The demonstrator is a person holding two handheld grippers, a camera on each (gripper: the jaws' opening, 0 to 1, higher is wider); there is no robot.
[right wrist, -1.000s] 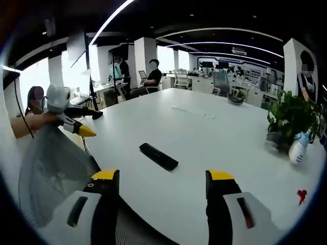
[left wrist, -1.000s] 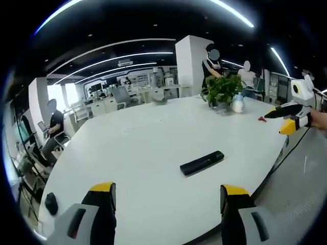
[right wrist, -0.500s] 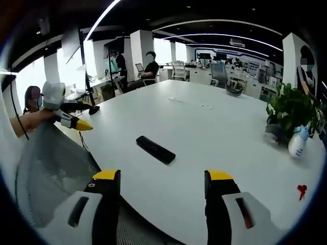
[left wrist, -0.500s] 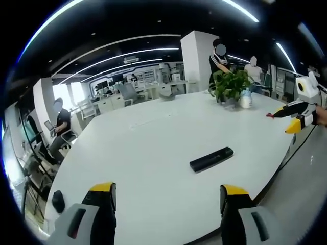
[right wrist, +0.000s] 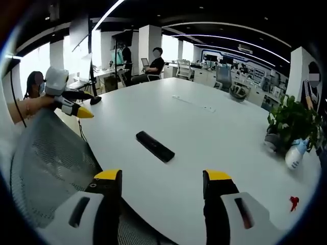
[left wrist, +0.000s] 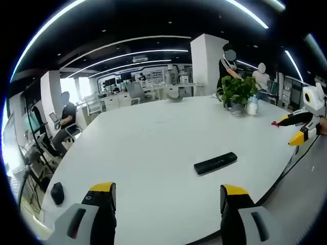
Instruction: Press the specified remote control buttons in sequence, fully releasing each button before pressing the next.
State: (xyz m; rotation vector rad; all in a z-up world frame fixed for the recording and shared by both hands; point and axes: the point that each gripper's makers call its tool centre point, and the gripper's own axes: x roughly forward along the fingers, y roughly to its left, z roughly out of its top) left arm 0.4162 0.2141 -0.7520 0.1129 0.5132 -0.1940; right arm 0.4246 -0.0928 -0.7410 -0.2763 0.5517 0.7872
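Observation:
A black remote control (left wrist: 215, 163) lies flat on the big white table (left wrist: 153, 148), not far from its near edge. My left gripper (left wrist: 168, 191) is open, short of the remote and apart from it. In the right gripper view the remote control (right wrist: 155, 146) lies ahead and slightly left of my open right gripper (right wrist: 162, 178), with nothing between the jaws. The right gripper (left wrist: 301, 130) shows in the left gripper view at the far right, over the table's edge. In the right gripper view the left gripper (right wrist: 71, 104) is held by a hand at the left.
A potted plant (left wrist: 236, 92) and a white bottle (left wrist: 251, 105) stand at the far side, a small red object (left wrist: 276, 123) near them. A black mouse (left wrist: 57, 193) lies at the left edge. A mesh chair (right wrist: 51, 168) stands by the table. People sit and stand behind.
Both views have shifted a little as the hands moved; the remote stays put on the table. Both grippers remain open.

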